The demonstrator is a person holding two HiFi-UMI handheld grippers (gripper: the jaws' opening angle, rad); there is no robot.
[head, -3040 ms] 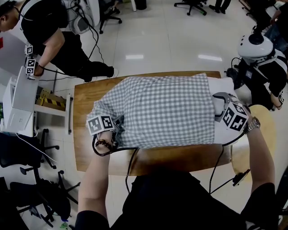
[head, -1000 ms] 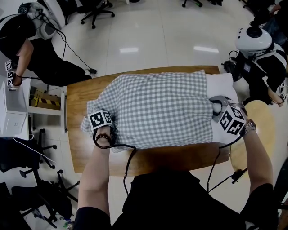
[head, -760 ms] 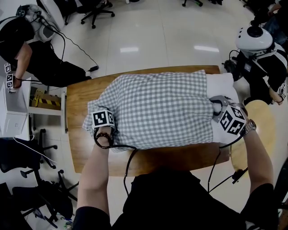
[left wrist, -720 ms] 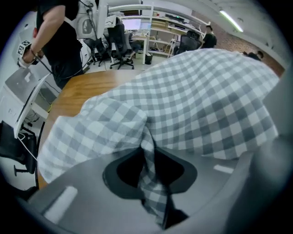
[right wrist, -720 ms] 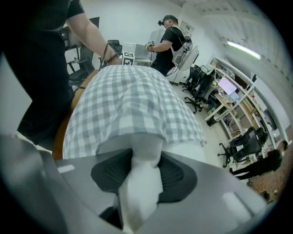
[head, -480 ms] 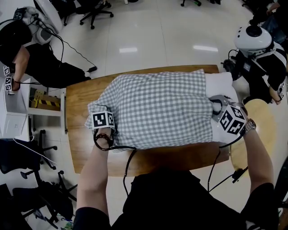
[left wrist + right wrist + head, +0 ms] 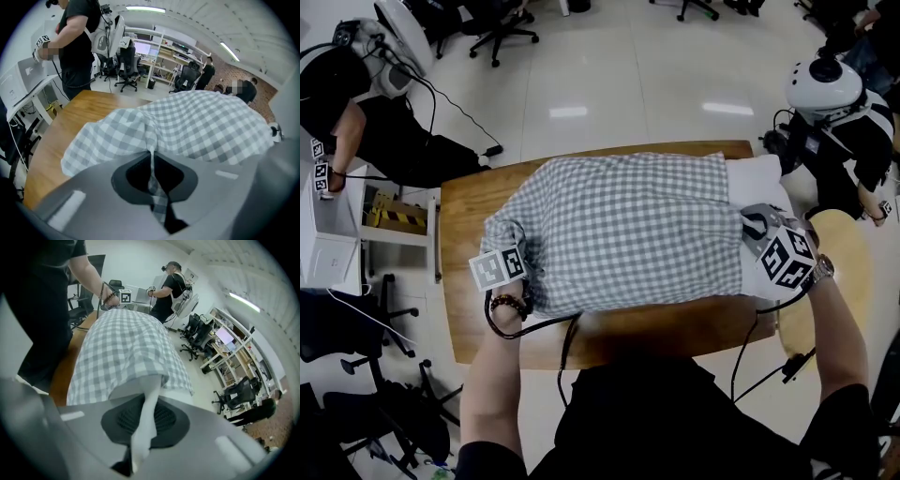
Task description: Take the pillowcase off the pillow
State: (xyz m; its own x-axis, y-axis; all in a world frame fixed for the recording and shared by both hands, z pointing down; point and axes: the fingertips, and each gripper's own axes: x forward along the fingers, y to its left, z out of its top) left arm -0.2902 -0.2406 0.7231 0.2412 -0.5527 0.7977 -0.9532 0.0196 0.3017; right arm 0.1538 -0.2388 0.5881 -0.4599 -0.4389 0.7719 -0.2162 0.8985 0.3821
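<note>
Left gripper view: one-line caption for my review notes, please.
Left gripper shut on a fold of the checked pillowcase, wooden table beyond.

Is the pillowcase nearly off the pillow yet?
Barely started. Done: only one end of the white pillow pokes out of the checked pillowcase. In hand: the left hand-held gripper pinches the pillowcase; the right hand-held gripper has just closed on the pillow. Left: sliding the whole pillowcase off.

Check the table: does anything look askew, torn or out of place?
Nothing looks damaged or spilled. The bare white end of the pillow sticks out of the checked pillowcase at the right edge of the wooden table, pinched by the right gripper; the left gripper pinches the case's bunched left corner.
</note>
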